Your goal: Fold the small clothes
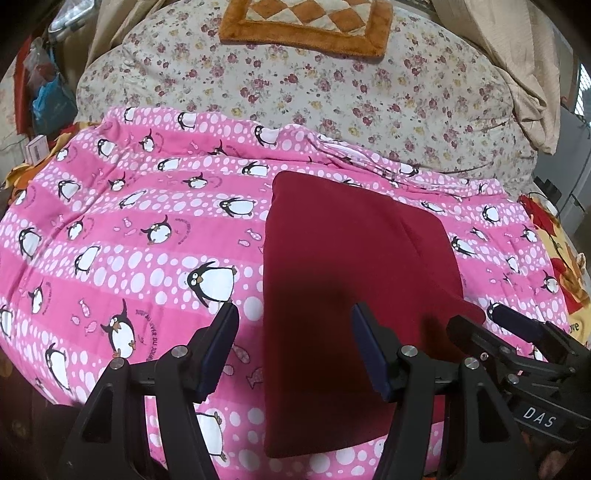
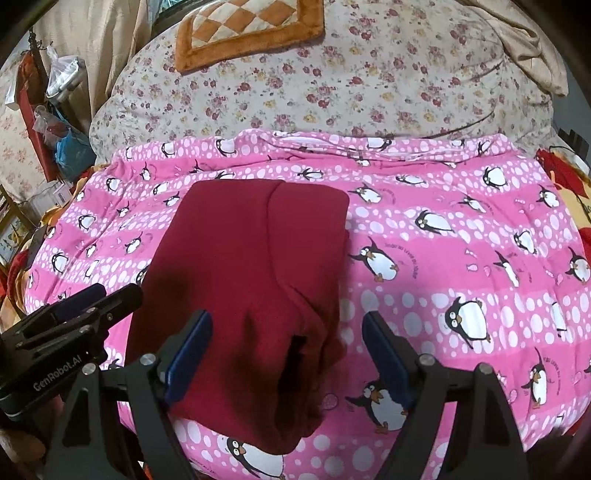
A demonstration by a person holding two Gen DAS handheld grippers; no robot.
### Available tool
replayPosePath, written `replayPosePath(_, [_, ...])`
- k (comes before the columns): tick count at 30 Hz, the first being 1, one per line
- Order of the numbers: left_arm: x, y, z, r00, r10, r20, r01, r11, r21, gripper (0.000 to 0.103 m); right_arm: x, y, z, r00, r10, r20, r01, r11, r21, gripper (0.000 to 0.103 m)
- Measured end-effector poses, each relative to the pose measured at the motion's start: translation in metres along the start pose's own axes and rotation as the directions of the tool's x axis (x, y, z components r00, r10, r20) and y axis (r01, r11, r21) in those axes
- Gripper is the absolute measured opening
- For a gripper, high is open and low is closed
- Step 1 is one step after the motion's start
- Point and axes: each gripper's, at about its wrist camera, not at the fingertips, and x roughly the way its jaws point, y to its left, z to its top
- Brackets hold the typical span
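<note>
A dark red garment (image 1: pixel 354 295), folded into a long narrow slab, is laid on a pink penguin-print cover (image 1: pixel 129 229) spread over a bed. The left tongs (image 1: pixel 295 347) are held released above the garment's near left edge, nothing being gripped between the blue pads. The right tongs (image 2: pixel 286 349) are likewise released, with the garment's near end lying under the gap but not pressed by either pad. On the housing of the right tongs, seen from the left wrist, the letters "DAS" (image 1: pixel 539 416) can be read; on the housing of the left tongs, seen from the right wrist, "GenRobot.AI" (image 2: pixel 61 374) is printed. Curved lettering is printed beside the penguins, of which "DU" can be made out, the rest being too blurred. A floral quilt (image 1: pixel 332 81) is seen behind the cover, with an orange checked cushion (image 1: pixel 306 26) resting on it.
</note>
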Motion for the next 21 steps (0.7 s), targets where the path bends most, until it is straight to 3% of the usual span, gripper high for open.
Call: replayPosePath(21, [0.005, 0.001, 0.0, 1.0, -0.002, -0.012, 0.002, 1.0, 0.0, 0.043, 0.01, -0.003, 0.0, 1.0, 0.006, -0.03, -0.006, 1.0, 0.01, 0.086])
